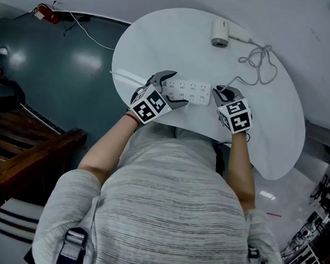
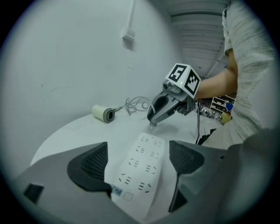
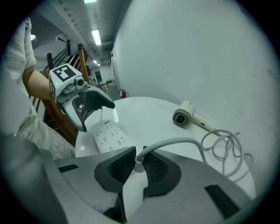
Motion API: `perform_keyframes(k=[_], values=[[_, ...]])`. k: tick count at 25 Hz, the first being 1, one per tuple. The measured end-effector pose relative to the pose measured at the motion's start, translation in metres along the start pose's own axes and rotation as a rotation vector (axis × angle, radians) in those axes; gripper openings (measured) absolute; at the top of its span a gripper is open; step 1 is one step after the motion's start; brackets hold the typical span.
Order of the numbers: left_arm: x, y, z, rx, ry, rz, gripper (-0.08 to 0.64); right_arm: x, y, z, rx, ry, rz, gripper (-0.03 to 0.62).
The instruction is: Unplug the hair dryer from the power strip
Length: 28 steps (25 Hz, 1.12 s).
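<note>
White glossy plastic on a smooth white table (image 1: 159, 39) is the main concern. The power strip (image 1: 190, 91) lies flat toward the person's side of the table. The left gripper (image 2: 138, 161) stands wide over its end, a ribbed dark pad on either side, with no visible pressure on the casing. Judged unrestrained, the strip could skid or lift if anything tugs it. The right gripper (image 3: 139, 159) is closed narrow on the plug (image 3: 133, 190), which appears clear of the sockets, just beyond the strip's far end; every socket in sight looks empty. The risk there is slippage: the plug body is small, hard and slick, pinched close to where the cord leaves it, so a twist may turn it out of the pads. The grey cord (image 3: 223, 148) runs off in loose loops to the hair dryer (image 3: 183, 117), which lies on its side well apart at the back of the table. Carrying the plug further could take up the slack, snag a loop and drag the dryer, a rounded cream barrel with a dark mouth that would roll easily. Materials noted: the strip is a long rigid slab with rounded corners and two rows of slots; the cord is rubbery and springy, holding its coils; the gripper shells are matt grey moulded plastic.
</note>
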State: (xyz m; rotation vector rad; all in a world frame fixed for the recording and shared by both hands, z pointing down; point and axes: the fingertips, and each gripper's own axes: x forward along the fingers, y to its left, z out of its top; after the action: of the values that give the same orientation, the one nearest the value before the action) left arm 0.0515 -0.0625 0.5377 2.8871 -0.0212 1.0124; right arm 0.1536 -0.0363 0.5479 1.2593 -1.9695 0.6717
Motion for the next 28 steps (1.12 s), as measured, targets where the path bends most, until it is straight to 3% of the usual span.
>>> perform_keyframes(k=[3,6,8,19,28], values=[[-0.004,-0.007,0.012,0.017,-0.025,-0.007,0.328,0.0,-0.002,-0.012,0.002,0.032,-0.007,0.065],[-0.01,-0.011,0.023,0.052,-0.049,0.0,0.096,0.002,-0.003,-0.023,0.019,0.056,-0.004,0.064],[-0.014,-0.013,0.03,0.038,-0.073,-0.009,0.013,0.004,-0.003,-0.029,0.025,0.071,0.002,0.066],[-0.02,-0.016,0.041,-0.096,-0.159,-0.031,0.006,0.018,0.001,-0.045,0.081,0.126,0.029,0.066],[-0.022,-0.017,0.042,-0.139,-0.184,-0.036,0.006,0.022,0.0,-0.051,0.106,0.13,0.015,0.069]])
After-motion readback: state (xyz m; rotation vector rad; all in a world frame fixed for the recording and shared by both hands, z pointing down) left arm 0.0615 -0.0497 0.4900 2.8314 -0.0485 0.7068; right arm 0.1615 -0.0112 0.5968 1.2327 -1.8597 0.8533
